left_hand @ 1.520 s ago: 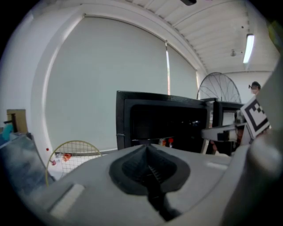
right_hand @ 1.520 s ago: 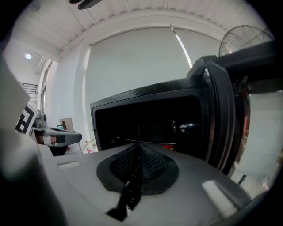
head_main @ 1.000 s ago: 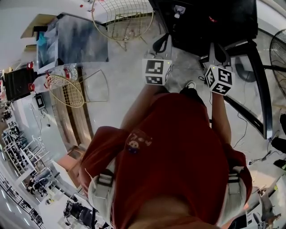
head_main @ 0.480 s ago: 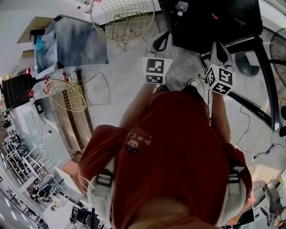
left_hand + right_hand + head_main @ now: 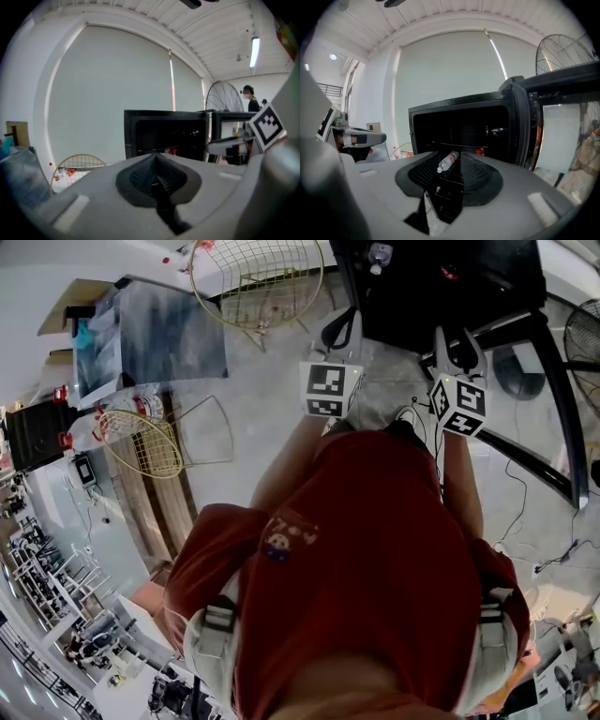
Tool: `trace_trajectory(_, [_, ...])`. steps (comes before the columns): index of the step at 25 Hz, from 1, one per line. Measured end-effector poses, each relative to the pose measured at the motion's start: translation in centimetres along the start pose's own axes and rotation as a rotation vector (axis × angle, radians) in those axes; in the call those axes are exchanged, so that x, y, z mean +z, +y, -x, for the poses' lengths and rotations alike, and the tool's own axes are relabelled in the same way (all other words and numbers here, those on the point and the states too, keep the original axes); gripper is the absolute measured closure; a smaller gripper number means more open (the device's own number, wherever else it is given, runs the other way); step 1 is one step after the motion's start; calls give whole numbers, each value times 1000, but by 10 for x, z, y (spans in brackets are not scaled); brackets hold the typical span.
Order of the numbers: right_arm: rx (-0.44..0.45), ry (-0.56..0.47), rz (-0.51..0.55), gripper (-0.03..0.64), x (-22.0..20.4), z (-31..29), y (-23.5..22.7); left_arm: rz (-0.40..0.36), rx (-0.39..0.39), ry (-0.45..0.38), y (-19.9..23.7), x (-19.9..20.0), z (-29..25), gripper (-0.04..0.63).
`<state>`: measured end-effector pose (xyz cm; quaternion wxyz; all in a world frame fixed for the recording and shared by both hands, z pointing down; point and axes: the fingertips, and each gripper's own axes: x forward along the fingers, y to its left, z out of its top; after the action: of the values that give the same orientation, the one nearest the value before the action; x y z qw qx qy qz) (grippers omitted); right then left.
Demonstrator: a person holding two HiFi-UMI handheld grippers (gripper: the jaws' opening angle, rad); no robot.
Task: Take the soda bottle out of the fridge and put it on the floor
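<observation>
Red shirt [image 5: 375, 549] fills the head view. Person stands on grey floor [image 5: 267, 390], both grippers held out front. Left gripper [image 5: 339, 329]: jaws together, nothing in them. Right gripper [image 5: 457, 341]: jaws have just been opening and stand apart, nothing between the pads; only the far bottle shows through the gap. Beyond them is the black fridge [image 5: 454, 107], door [image 5: 520, 126] swung open to the right. Soda bottle [image 5: 447, 161] lies tilted on a shelf inside, cap toward lower left, well apart from both grippers, small red item [image 5: 480, 151] near it. Bottle not yet touched. Judgement: clear plastic, likely light, and the wall gives a bit under squeeze. Round, smooth, maybe cold-damp, so slippery; lying down, it could roll if nudged. Best hold: across the mid-body at the red label, jaws square to its long axis.
</observation>
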<state>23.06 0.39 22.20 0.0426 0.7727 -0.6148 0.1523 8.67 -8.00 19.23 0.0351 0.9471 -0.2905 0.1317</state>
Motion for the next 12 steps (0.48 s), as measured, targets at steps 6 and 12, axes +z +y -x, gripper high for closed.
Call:
trace_trajectory(6, [-5, -5, 5, 383, -6, 4, -3, -5, 8, -7, -5, -2, 4, 595])
trace_trajectory(12, [36, 31, 53, 373, -16, 0, 9, 0, 20, -5, -1, -5, 6, 595])
